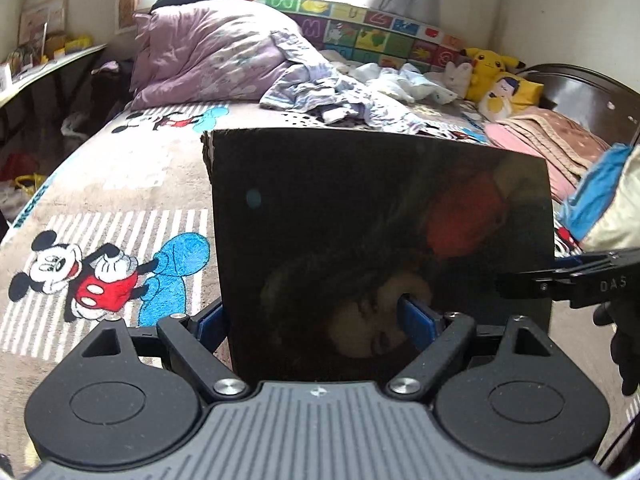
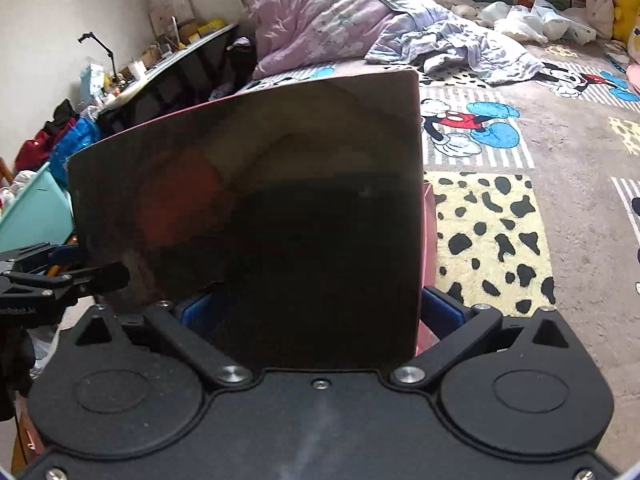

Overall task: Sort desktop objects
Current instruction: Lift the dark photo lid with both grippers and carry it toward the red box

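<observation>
Blue pads (image 1: 418,320) of the left gripper (image 1: 320,320) pinched a dark glossy book (image 1: 380,248) standing upright between them. Opposite, the right gripper (image 2: 320,312) clamped that book (image 2: 280,220) too, above the Mickey Mouse blanket (image 2: 520,208).

glossy black board (image 1: 380,248) | pink quilt (image 1: 208,52) | yellow plush (image 1: 486,66) | cartoon-mouse blanket (image 2: 560,208)

Mickey blanket (image 1: 100,184), lilac duvet (image 1: 208,52), Pikachu plush (image 1: 486,66).
</observation>
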